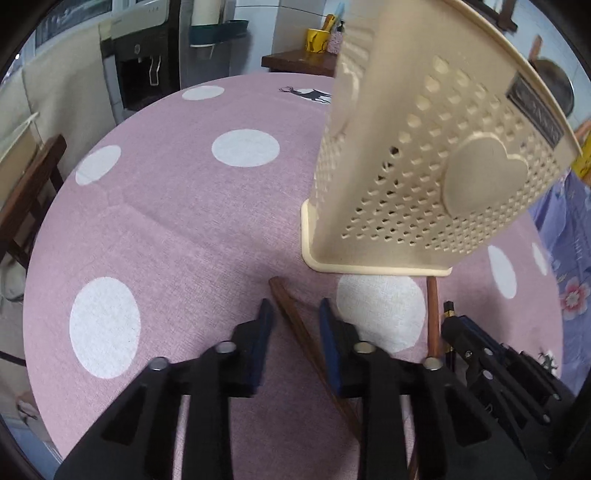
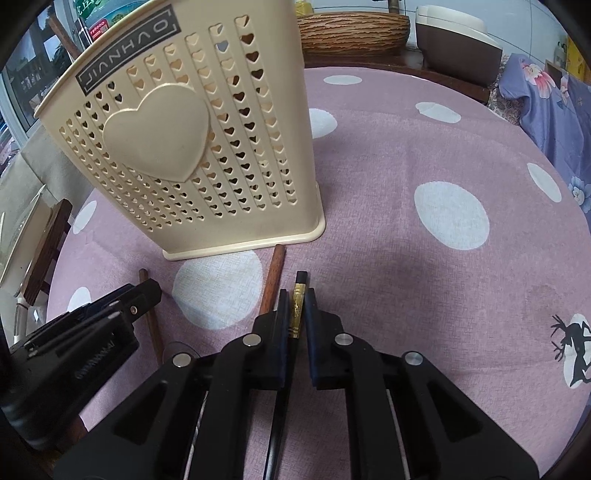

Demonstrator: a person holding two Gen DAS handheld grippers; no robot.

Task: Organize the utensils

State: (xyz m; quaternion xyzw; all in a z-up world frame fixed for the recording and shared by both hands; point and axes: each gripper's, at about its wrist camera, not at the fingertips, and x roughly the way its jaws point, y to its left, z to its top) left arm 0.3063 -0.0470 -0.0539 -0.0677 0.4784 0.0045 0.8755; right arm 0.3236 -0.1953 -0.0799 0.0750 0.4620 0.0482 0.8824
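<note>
A cream perforated utensil holder (image 1: 424, 177) with a raised heart stands on the pink dotted tablecloth; it also shows in the right wrist view (image 2: 192, 147). My left gripper (image 1: 295, 314) is open low over the cloth, with a brown wooden chopstick (image 1: 291, 314) lying between its fingers. A second brown chopstick (image 1: 433, 317) lies to the right, also in the right wrist view (image 2: 271, 284). My right gripper (image 2: 298, 306) has its jaws narrowly around a black chopstick with a gold band (image 2: 297, 310); contact with the pads is unclear.
The round table (image 1: 166, 229) is covered by pink cloth with white dots and deer prints (image 2: 572, 350). A wooden chair (image 1: 33, 199) stands at the left. A yellow cup (image 1: 318, 40) sits on a far side table. A woven basket (image 2: 354, 33) stands behind the table.
</note>
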